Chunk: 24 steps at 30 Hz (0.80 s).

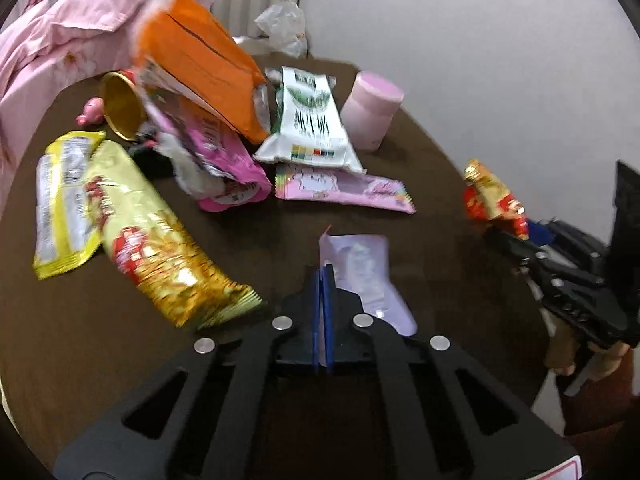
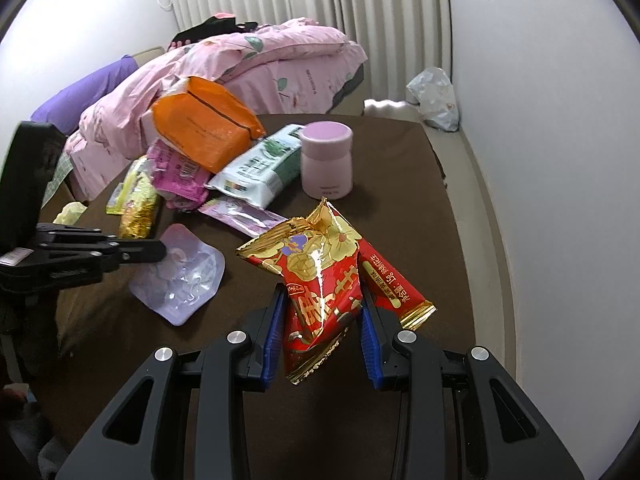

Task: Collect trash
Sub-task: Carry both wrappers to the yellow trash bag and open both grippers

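Observation:
My right gripper (image 2: 322, 320) is shut on a red and gold snack wrapper (image 2: 320, 276) and holds it above the brown table (image 2: 400, 220); it also shows in the left wrist view (image 1: 494, 198). My left gripper (image 1: 324, 276) is shut, its blue pads together, with its tips over the edge of a pale lilac plastic wrapper (image 1: 360, 264) lying on the table (image 1: 100, 340); whether it grips it is unclear. From the right wrist view, the left gripper (image 2: 160, 250) touches the lilac wrapper (image 2: 180, 280).
More wrappers lie on the table: a gold packet (image 1: 160, 248), a yellow one (image 1: 64, 204), magenta (image 1: 224, 164), pink (image 1: 344, 186), white-green (image 1: 310, 120), and an orange pack (image 1: 196, 60). A pink jar (image 1: 370, 110) and gold cup (image 1: 120, 104) stand behind. A pink quilt (image 2: 260, 60) lies beyond.

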{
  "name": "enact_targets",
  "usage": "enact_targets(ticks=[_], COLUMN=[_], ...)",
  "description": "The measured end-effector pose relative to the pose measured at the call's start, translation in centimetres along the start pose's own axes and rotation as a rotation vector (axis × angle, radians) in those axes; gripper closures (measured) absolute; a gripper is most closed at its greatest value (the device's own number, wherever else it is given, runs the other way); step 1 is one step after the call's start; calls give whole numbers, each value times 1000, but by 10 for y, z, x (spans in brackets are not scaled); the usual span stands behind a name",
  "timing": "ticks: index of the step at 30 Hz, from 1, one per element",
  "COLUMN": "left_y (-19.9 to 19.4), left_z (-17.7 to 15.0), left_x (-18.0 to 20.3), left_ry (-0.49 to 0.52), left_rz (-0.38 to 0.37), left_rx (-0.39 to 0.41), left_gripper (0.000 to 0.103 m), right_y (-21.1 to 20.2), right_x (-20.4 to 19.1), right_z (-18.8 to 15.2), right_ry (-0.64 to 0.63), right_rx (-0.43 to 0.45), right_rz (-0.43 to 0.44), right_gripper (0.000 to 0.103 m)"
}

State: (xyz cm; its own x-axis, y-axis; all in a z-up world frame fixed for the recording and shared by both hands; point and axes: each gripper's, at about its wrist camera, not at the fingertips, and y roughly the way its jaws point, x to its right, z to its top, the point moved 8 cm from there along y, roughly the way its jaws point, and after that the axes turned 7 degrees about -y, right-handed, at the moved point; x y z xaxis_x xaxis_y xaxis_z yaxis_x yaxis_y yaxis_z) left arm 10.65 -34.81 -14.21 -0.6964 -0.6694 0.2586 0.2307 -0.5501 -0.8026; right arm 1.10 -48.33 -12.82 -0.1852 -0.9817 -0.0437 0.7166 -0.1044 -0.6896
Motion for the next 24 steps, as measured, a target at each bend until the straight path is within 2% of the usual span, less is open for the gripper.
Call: enact_targets(ticks=[6,13,16,22,24], left_y=[-66,-140,-174,-260,-276], left_z=[0,-4,-12,-50,-63], left_x=[-12,-63,-99,-197,-221], left_ry=[-23,-108,-172,-302,-344], left_rz=[2,78,147,420,474], left_rx=[124,254,309,417,429], left_gripper=[102,102,102,102,102], right_y=[-11,-19,-22,-20,-16], right_x=[-25,-84,-123,-204,-234], right_z=[16,45,63,96,106], right_ry=[-27,-117,-179,-321,-364], right_rx=[37,76,101,126,130], right_rz=[38,111,174,275,315], right_gripper=[70,70,70,70,70])
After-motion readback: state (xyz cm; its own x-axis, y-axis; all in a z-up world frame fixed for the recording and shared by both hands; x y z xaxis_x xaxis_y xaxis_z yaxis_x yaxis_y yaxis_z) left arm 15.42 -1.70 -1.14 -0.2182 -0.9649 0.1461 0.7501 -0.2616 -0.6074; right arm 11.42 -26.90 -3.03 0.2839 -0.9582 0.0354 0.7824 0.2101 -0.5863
